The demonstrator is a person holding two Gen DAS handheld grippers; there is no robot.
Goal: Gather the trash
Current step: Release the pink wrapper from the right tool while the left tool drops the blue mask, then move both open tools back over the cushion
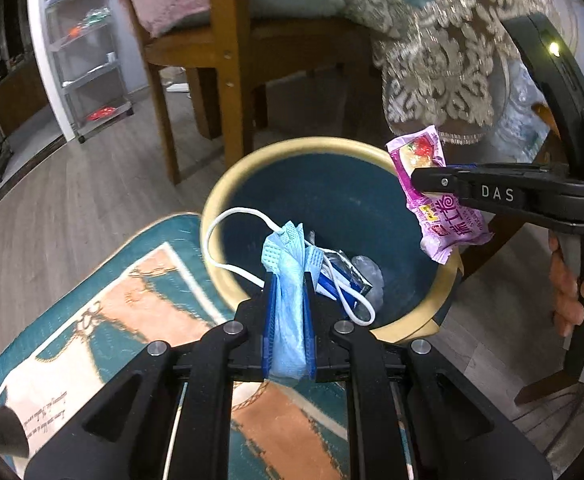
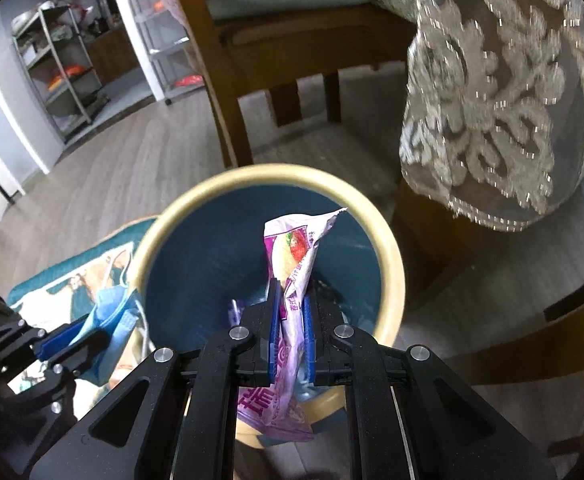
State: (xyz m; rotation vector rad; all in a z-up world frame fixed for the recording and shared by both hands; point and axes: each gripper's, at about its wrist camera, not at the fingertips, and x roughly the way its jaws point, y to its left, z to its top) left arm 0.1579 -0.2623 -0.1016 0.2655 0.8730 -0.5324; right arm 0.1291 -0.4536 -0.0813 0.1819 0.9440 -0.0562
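A round trash bin [image 1: 227, 184] with a cream rim and dark blue inside stands on the floor; it also shows in the right wrist view [image 2: 388, 240]. My left gripper [image 1: 289, 280] is shut on a light blue face mask [image 1: 289, 320], held over the bin's near rim, its white ear loop [image 1: 219, 224] hanging over the edge. My right gripper [image 2: 291, 300] is shut on a purple snack wrapper [image 2: 296, 248] above the bin's opening; the wrapper also shows in the left wrist view [image 1: 452, 228]. Blue and silver packaging [image 1: 344, 276] and clear plastic lie in the bin.
A teal and peach rug [image 1: 91, 320] lies left of the bin. A wooden chair [image 1: 227, 60] stands behind it. A lace tablecloth [image 2: 492, 100] hangs at the right over a table leg. Metal shelves [image 1: 87, 60] stand at the far left on grey wood flooring.
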